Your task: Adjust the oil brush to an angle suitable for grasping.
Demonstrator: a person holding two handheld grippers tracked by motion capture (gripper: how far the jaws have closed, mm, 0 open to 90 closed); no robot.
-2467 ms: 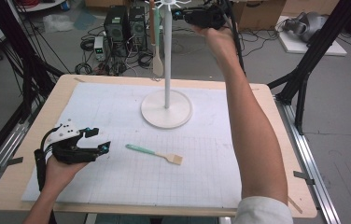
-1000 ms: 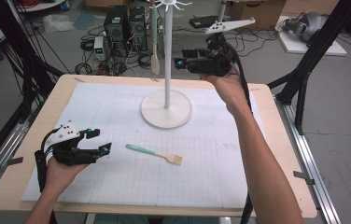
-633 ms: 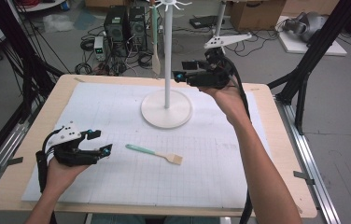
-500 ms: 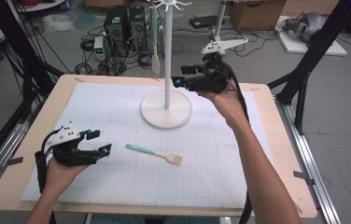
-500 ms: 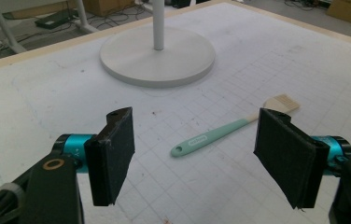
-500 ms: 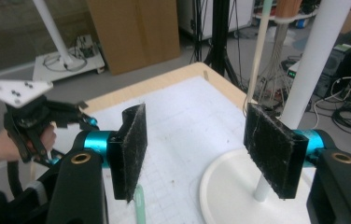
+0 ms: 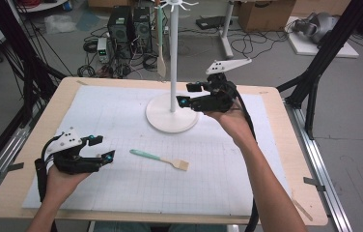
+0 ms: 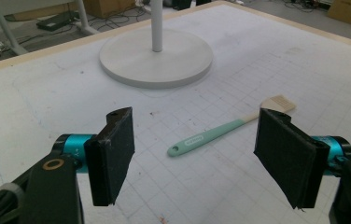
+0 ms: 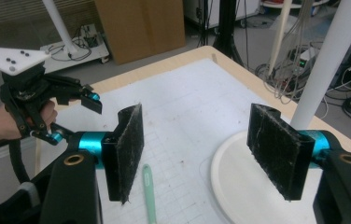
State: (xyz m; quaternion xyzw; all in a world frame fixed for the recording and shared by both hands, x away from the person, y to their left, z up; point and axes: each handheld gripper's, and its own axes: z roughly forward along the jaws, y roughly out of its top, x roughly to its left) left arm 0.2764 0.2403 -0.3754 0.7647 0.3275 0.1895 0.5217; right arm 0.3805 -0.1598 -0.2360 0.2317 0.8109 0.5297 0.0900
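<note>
Jaws: both pairs spread, nothing between the pads.

Right gripper — black two-jaw tool with teal collars, held above the rim of the white round-based stand, just right of its pole. Its jaws have just been opening, with nothing in the gap. Against the earliest frame, where it was raised to the hooks at the top of the pole, it has come down to just above base level; in the last second it has sunk further and drawn nearer the pole. In the right gripper view the pads frame the mat and part of the stand base.

Left gripper — same make, low over the near-left of the white gridded mat, unmoved since the earlier frames, jaws at the same width.

Teal-handled pastry brush with pale wooden head — lying flat on the mat, just right of the left gripper's tips and apart from them, well short of the stand base; same place as before. In the left gripper view it lies ahead between the pads, handle end nearer.

Wooden spatula — hanging from the stand's top hooks, beyond the table's far edge in the high view.
</note>
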